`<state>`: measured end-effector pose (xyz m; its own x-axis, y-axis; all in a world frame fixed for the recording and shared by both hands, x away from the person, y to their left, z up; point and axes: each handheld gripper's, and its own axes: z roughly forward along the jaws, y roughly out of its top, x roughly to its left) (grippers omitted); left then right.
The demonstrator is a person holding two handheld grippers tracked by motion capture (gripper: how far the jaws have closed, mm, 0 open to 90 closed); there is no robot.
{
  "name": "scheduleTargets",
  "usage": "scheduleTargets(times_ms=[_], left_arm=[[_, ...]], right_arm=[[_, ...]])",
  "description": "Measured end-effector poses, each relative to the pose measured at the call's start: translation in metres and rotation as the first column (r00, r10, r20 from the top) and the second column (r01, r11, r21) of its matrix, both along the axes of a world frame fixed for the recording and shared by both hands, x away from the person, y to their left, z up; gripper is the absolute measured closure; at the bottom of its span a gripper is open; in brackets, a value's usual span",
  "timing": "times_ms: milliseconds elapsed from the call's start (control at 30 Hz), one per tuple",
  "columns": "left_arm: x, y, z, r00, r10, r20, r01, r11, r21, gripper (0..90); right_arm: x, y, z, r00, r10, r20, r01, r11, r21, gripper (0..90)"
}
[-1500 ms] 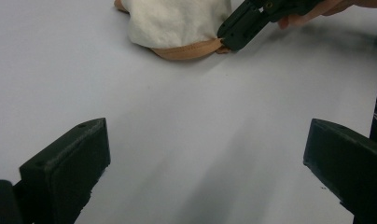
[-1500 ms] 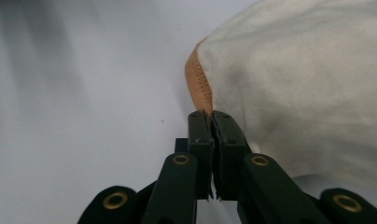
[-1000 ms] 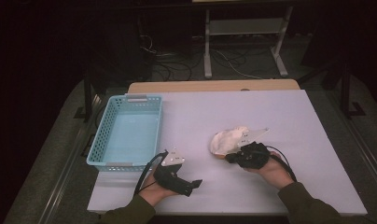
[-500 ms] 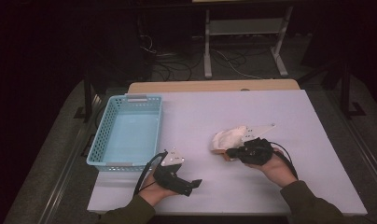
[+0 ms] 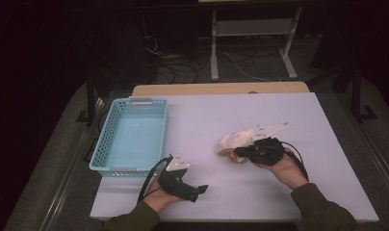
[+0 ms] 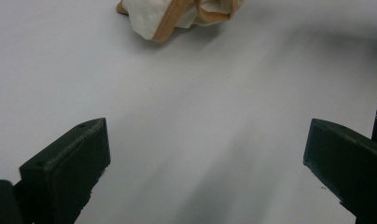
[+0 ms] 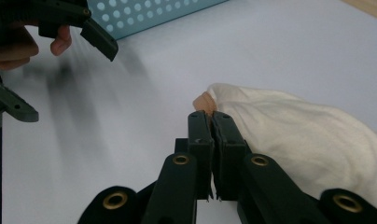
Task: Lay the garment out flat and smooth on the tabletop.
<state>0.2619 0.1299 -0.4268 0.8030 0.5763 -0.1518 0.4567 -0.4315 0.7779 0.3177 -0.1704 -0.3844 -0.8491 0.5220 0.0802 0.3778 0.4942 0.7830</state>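
Cream cloth touching right claw tips (jaws pinched together).

A recording lab or studio: a white foam-topped work table stands in a darkened room on grey flooring, with loose black cables trailing behind it and a pale metal equipment stand with a shelf at the back.
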Motion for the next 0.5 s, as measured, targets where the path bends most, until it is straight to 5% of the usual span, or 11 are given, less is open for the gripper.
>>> scheduleTargets(times_ms=[500], left_arm=[[0.0,0.0,0.0,1.0,0.003,-0.003,-0.003,1.0,-0.002,0.0]], right_arm=[[0.012,-0.01,0.013,0.9982,-0.05,0.032,0.05,0.9984,0.026,86.2]])
